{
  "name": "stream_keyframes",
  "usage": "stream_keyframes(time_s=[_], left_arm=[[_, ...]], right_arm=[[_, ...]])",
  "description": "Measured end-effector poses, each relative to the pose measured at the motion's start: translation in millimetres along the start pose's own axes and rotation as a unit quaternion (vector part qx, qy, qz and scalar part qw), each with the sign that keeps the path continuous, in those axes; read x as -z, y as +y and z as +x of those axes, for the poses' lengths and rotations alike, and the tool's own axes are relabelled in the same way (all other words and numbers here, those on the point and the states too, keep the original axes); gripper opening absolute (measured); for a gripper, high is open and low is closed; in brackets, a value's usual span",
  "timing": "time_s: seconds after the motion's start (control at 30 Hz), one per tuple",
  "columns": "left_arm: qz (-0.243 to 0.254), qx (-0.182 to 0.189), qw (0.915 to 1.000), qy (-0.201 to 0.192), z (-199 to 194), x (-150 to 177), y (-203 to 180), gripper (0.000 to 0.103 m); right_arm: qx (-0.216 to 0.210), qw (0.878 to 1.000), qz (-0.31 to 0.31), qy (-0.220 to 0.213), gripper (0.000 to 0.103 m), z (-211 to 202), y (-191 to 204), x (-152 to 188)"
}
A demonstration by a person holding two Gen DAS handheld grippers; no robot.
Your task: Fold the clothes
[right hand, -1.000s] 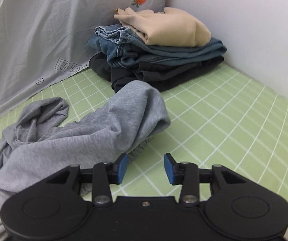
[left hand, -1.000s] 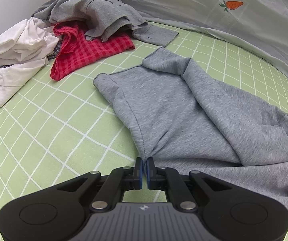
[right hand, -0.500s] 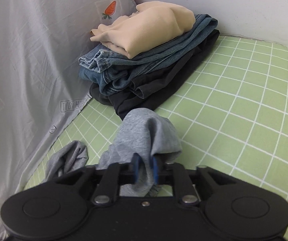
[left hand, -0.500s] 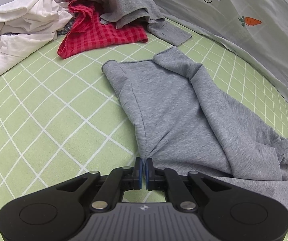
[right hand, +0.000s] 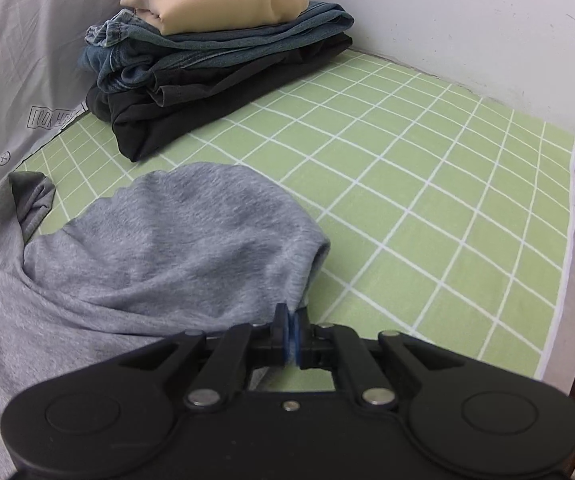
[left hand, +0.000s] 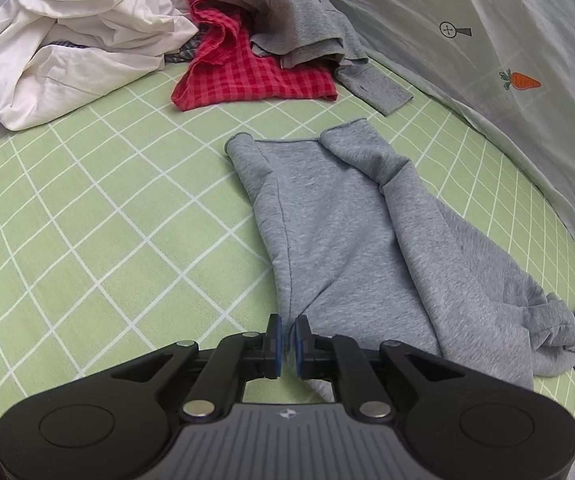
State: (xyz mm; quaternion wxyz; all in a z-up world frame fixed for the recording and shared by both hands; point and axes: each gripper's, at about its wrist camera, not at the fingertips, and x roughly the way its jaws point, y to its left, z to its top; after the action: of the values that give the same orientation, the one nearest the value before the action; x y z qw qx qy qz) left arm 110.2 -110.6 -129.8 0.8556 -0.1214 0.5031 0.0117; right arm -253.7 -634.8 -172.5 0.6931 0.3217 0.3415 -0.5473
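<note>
Pinching grey garment (right hand: 175,248) hem, right gripper (right hand: 289,330); left gripper (left hand: 286,338) opening, cloth between.

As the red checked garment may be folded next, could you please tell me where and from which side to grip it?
On the red checked garment, probably the near left corner, approached from the near side: it lies flat and bare on the green sheet, while a grey garment covers its far part.
</note>
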Motion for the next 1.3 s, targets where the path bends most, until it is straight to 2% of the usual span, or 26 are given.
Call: stream_keyframes(time_s=[0.17, 0.23, 0.3, 0.37, 0.43, 0.5, 0.57, 0.63, 0.7, 0.73, 0.77, 0.8, 0.83, 0.93, 1.13, 1.3], left_arm=[[0.010, 0.028, 0.9993, -0.024, -8, -22, -11, 0.023], [0.017, 0.043, 0.9987, -0.020, -1, -27, -21, 0.024], [0.029, 0.052, 0.9982, -0.011, 10, -30, -34, 0.030], [0.050, 0.067, 0.9965, -0.003, 22, -30, -50, 0.048], [0.065, 0.080, 0.9947, 0.001, 32, -31, -65, 0.055], [0.071, 0.087, 0.9936, 0.005, 40, -35, -80, 0.057], [0.077, 0.076, 0.9941, 0.011, 53, -38, -94, 0.063], [0.088, 0.045, 0.9951, 0.010, 64, -39, -104, 0.063], [0.086, 0.030, 0.9958, 0.006, 72, -38, -105, 0.061], [0.085, 0.022, 0.9961, 0.004, 76, -38, -106, 0.054], [0.086, 0.018, 0.9962, -0.003, 78, -38, -106, 0.041], [0.087, 0.013, 0.9961, -0.010, 79, -38, -107, 0.034], [0.095, 0.012, 0.9953, -0.012, 81, -40, -109, 0.018], [0.121, 0.013, 0.9924, -0.013, 89, -49, -120, 0.006], [0.127, 0.017, 0.9916, -0.018, 109, -73, -153, 0.004], [0.102, 0.047, 0.9936, -0.015, 123, -100, -185, 0.002]], right_arm=[[0.013, 0.999, -0.040, -0.006, 0.005, 3, 17, 0], [0.016, 0.999, -0.048, -0.009, 0.005, 3, 22, 1], [0.028, 0.996, -0.077, -0.015, 0.006, 3, 31, 4], [0.041, 0.993, -0.110, -0.022, 0.006, 3, 39, 7], [0.053, 0.990, -0.125, -0.028, 0.006, 3, 45, 10], [0.058, 0.990, -0.125, -0.030, 0.006, 4, 46, 10], [0.063, 0.989, -0.130, -0.033, 0.006, 5, 48, 11], [0.068, 0.988, -0.137, -0.036, 0.006, 6, 52, 11], [0.076, 0.986, -0.145, -0.040, 0.006, 7, 56, 12], [0.081, 0.985, -0.149, -0.041, 0.006, 8, 58, 12], [0.085, 0.983, -0.154, -0.043, 0.006, 8, 61, 13], [0.090, 0.982, -0.159, -0.045, 0.006, 9, 64, 13], [0.097, 0.978, -0.178, -0.048, 0.006, 10, 68, 15], [0.120, 0.966, -0.223, -0.056, 0.005, 15, 83, 18], [0.129, 0.967, -0.209, -0.062, 0.005, 28, 99, 3], [0.111, 0.971, -0.201, -0.065, 0.005, 42, 115, -17]])
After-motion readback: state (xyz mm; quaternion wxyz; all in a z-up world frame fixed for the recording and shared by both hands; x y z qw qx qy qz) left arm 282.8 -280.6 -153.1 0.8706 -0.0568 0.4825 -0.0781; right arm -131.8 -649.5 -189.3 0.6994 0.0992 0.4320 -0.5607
